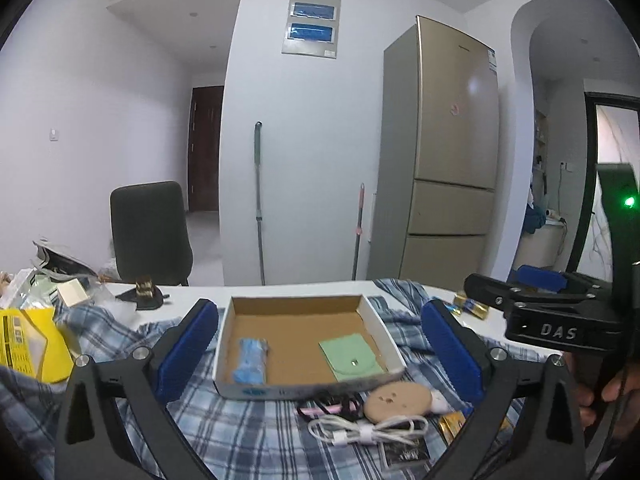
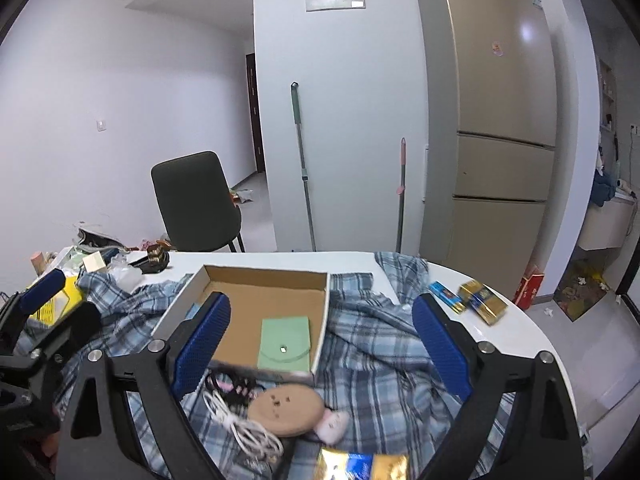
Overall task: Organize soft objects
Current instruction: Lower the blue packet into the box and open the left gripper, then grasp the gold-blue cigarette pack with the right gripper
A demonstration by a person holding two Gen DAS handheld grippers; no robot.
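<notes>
An open cardboard box point(image 1: 298, 304) point(image 2: 264, 276) sits on a blue plaid cloth point(image 1: 248, 428) point(image 2: 380, 364). In it lie a light blue soft roll point(image 1: 252, 360) and a green pouch point(image 1: 352, 358) point(image 2: 285, 344). In front of the box lie a tan round plush point(image 1: 398, 400) point(image 2: 285, 410), a coiled white cable point(image 1: 368, 432) point(image 2: 244, 428) and a pink soft item point(image 2: 332, 424). My left gripper point(image 1: 320, 348) is open and empty above the box. My right gripper point(image 2: 320, 346) is open and empty above the box's near right corner; its body shows in the left wrist view point(image 1: 556, 312).
Gold and blue packets point(image 2: 470, 298) point(image 1: 472, 306) lie on the white table at right. A gold packet point(image 2: 360, 466) lies near the front edge. A yellow bag point(image 1: 28, 344) and clutter sit at left. A dark chair point(image 2: 196, 204) and a fridge point(image 2: 492, 128) stand behind.
</notes>
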